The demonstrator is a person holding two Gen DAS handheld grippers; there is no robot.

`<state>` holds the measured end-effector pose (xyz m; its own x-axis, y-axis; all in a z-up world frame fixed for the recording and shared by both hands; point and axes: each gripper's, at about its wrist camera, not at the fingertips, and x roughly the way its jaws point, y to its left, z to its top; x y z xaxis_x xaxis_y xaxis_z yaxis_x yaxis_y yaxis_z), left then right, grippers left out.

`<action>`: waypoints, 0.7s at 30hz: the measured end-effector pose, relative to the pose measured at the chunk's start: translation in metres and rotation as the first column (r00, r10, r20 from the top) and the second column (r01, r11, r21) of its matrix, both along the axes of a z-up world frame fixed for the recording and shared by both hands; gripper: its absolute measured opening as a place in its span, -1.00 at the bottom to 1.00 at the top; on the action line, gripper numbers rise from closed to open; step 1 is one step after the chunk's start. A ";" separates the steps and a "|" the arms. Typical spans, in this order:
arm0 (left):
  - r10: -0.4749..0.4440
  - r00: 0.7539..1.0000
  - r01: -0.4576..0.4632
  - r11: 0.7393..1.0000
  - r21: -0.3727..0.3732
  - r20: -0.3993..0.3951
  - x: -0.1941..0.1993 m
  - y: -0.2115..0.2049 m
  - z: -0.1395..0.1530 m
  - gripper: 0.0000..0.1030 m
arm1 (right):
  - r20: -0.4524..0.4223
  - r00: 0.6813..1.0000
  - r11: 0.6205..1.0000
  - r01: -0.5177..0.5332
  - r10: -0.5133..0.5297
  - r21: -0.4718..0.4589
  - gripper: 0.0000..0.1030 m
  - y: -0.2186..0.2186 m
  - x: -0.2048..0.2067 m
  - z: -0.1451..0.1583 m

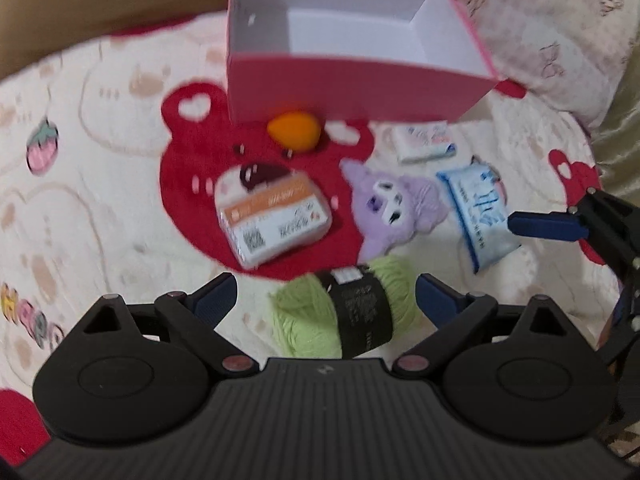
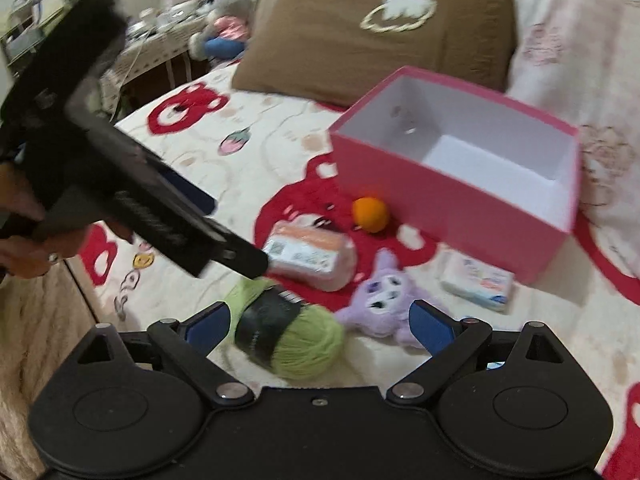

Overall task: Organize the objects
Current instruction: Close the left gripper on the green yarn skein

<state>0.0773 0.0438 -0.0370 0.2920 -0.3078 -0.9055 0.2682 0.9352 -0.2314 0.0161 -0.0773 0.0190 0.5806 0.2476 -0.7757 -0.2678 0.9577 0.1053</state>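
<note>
Nearest of all, the left gripper stands with its blue-padded fingers spread wide on either side of a green yarn ball, not touching it. The yarn ball lies on its side on the blanket, its long axis running roughly across the gap between the fingers, with a black label band around its middle. The right gripper is likewise wide apart, with nothing between its fingers but the yarn ball and a purple plush toy lying below them.

Just beyond the yarn, the plush toy lies face up on the blanket, its ears pointing toward the box. Beside it, on the red bear print, rests an orange-labelled packet, its long axis slanted. On the plush toy's other side lies a blue tissue pack, its long axis running near to far, with one finger of the right gripper just beside it. Farther off sit an orange ball, close against the box wall, and a small white tissue pack. Farthest stands the pink box, open-topped and white inside, with a brown pillow behind it.
</note>
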 end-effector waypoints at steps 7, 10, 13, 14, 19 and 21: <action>0.040 0.998 -0.038 0.999 0.026 -0.052 -0.002 0.006 -0.030 0.87 | -0.103 0.995 0.998 0.003 0.004 0.067 0.89 0.013 0.015 -0.043; 0.039 0.998 -0.038 0.999 0.029 -0.054 -0.005 0.005 -0.038 0.87 | -0.159 0.987 0.995 0.021 -0.005 0.101 0.89 0.018 0.016 -0.060; 0.049 0.996 -0.047 0.999 0.017 -0.080 -0.007 0.003 -0.049 0.87 | -0.193 0.981 0.992 0.042 -0.018 0.118 0.88 0.020 0.018 -0.072; 0.054 0.994 -0.053 0.999 0.011 -0.093 -0.008 0.004 -0.052 0.87 | -0.203 0.979 0.991 0.053 -0.027 0.122 0.88 0.020 0.019 -0.075; 0.089 0.990 -0.092 0.996 -0.016 -0.113 -0.009 0.006 -0.060 0.87 | -0.216 0.974 0.986 0.102 -0.071 0.133 0.88 0.017 0.023 -0.084; 0.096 0.989 -0.099 0.995 -0.027 -0.109 -0.009 0.007 -0.060 0.81 | -0.206 0.976 0.987 0.100 -0.072 0.127 0.88 0.020 0.023 -0.087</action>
<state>0.0687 0.0507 -0.0975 0.2234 -0.3121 -0.9234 0.1482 0.9472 -0.2843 0.0392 -0.0577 -0.0683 0.4403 0.3144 -0.8410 -0.1454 0.9493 0.2788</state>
